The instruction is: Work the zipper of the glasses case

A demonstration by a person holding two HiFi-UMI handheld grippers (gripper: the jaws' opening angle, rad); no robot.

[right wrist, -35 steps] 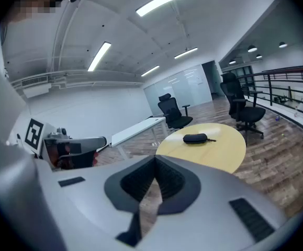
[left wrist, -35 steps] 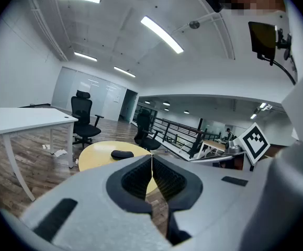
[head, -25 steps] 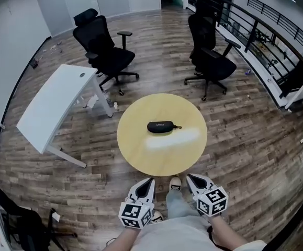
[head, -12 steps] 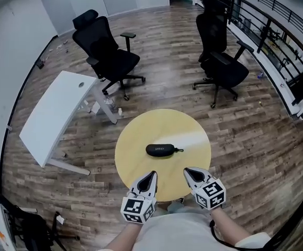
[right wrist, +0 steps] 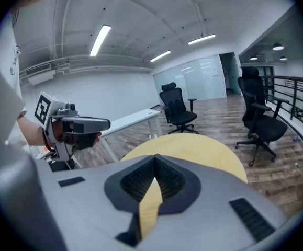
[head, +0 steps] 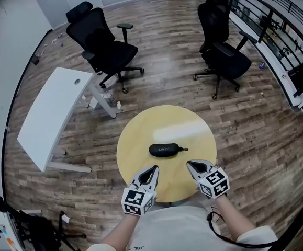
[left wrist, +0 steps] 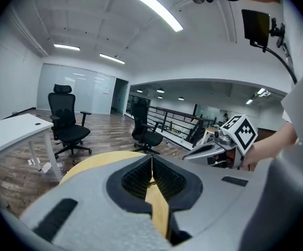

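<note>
- Across the room, a plank wood floor [head: 256, 124] spreads under everything, with a dark railing along its right side.
- Off to the left stands a white desk [head: 52, 114] on white legs, well apart from the rest.
- Two black office chairs sit at the far side, one [head: 101, 46] behind the desk and one [head: 227, 56] nearer the railing.
- Close to the person is a round yellow counter [head: 141, 135].
- Over its near edge, left of middle, hangs the left claw [head: 153, 168], with its jaws pressed together at the tips and nothing between them.
- Beside it, right of middle, hangs the right claw [head: 189, 163], also with its jaws closed on nothing. It points toward the middle of the counter.
- A black glasses case [head: 165, 149] lies flat near the counter's middle with its lid down. It is just beyond both claws and touches neither.
- A small zipper pull [head: 184, 150] sticks out at the case's right end, resting on the counter.
</note>
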